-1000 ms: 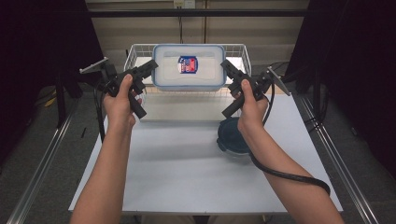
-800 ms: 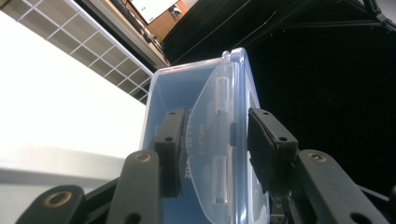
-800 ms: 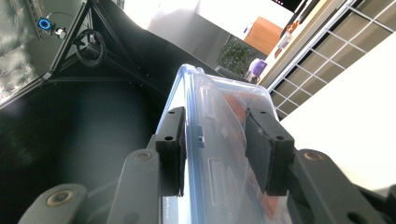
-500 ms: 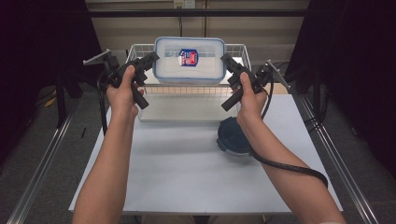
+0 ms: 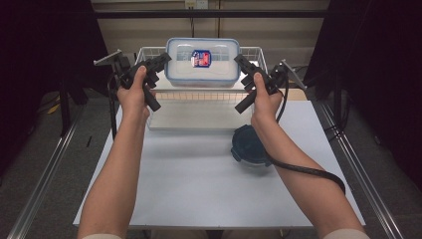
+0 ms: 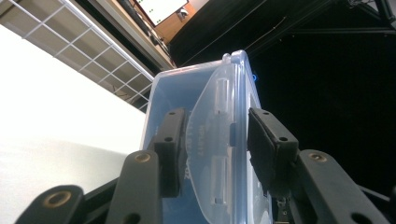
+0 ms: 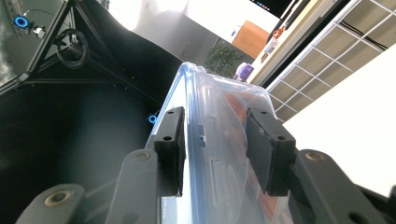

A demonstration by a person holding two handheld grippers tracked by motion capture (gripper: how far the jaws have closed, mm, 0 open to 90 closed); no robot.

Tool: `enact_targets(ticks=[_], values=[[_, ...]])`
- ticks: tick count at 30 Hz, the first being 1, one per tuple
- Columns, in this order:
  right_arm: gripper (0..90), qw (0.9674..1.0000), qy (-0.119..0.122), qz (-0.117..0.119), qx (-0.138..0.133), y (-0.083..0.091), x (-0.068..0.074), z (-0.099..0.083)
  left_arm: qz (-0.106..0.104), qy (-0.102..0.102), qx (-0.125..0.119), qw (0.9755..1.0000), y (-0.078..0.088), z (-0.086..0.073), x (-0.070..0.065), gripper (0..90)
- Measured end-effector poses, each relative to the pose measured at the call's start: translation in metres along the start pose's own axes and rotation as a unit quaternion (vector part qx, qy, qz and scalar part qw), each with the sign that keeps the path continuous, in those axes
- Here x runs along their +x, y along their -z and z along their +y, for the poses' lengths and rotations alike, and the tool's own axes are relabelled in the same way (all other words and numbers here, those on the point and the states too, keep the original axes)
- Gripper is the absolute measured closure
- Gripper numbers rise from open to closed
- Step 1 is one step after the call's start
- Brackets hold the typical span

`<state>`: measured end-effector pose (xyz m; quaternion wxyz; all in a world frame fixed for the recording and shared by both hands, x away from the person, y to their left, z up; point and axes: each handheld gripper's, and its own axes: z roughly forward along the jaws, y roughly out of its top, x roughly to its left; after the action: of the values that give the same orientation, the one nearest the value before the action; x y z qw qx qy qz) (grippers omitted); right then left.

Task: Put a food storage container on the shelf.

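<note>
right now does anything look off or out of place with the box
Nothing stands out. The box hangs level over the basket, lid on, with the left gripper and right gripper clamping its ends.

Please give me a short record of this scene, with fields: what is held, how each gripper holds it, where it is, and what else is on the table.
held thing: clear plastic box with blue-edged lid and a red-blue label
left gripper: jaws closed on the box's left end
right gripper: jaws closed on the box's right end
place of box: lifted, above the white wire basket
also on table: round dark container near the right forearm
table: white top
</note>
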<state>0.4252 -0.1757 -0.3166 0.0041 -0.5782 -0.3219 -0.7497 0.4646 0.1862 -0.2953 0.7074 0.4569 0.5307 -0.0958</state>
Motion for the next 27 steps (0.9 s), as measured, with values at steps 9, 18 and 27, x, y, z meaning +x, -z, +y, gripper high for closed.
enact_targets(ticks=[9, 18, 27], values=[[58.9, 0.9999, -0.006, -0.010, 0.001, -0.010, -0.007, -0.001, 0.009, -0.004, -0.006, 0.9999, -0.009, 0.005, 0.010, 58.6], [58.9, 0.9998, 0.002, -0.020, -0.005, -0.019, -0.013, 0.000, 0.015, 0.005, -0.004, 0.9999, -0.016, 0.003, 0.022, 58.0], [58.7, 0.9995, 0.008, -0.029, -0.005, -0.027, -0.019, 0.001, 0.022, 0.005, -0.014, 0.9996, -0.021, 0.002, 0.029, 57.6]])
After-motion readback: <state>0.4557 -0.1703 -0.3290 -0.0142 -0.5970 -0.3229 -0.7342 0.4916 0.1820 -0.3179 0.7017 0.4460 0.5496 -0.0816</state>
